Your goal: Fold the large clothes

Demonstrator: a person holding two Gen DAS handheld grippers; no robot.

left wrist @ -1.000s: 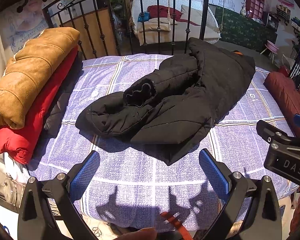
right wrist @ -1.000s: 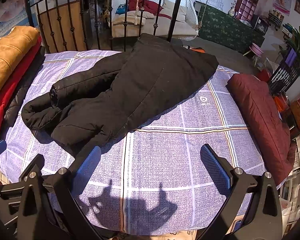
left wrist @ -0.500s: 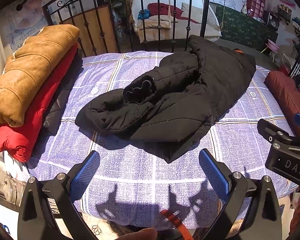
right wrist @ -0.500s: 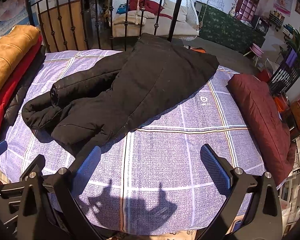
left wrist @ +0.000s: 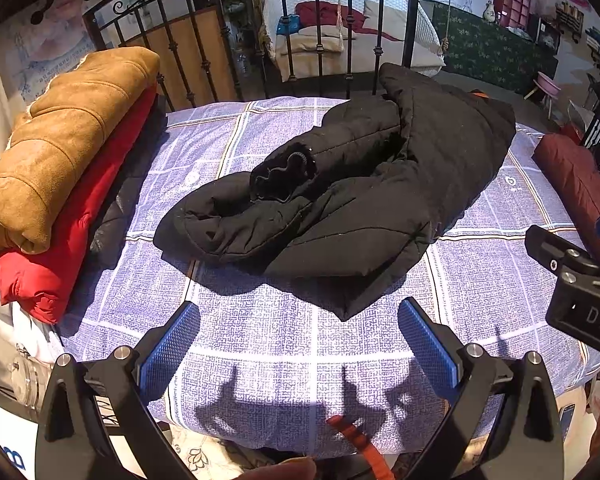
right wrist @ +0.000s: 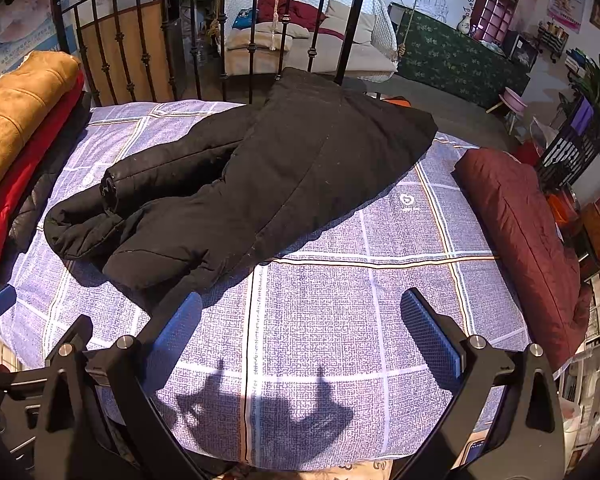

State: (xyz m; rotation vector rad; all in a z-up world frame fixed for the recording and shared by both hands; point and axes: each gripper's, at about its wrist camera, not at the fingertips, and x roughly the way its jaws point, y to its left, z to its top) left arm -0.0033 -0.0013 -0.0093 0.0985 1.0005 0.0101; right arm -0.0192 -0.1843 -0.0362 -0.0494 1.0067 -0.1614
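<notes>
On the bed (left wrist: 284, 344): 1 black coat (left wrist: 364, 192) loose mid-bed, 3 folded garments stacked at left edge (1 tan jacket (left wrist: 60, 136), 1 red jacket (left wrist: 80, 216), 1 dark one (left wrist: 120, 200) at the bottom), 1 maroon coat (right wrist: 528, 240) at right edge; 2 grippers, w/ 2 blue-padded fingers each.

- Dark garment (left wrist: 116, 216) at left, mostly buried under red coat (left wrist: 72, 232) and tan coat (left wrist: 60, 140).
- Maroon coat (left wrist: 580, 184) cut off at right edge.
</notes>
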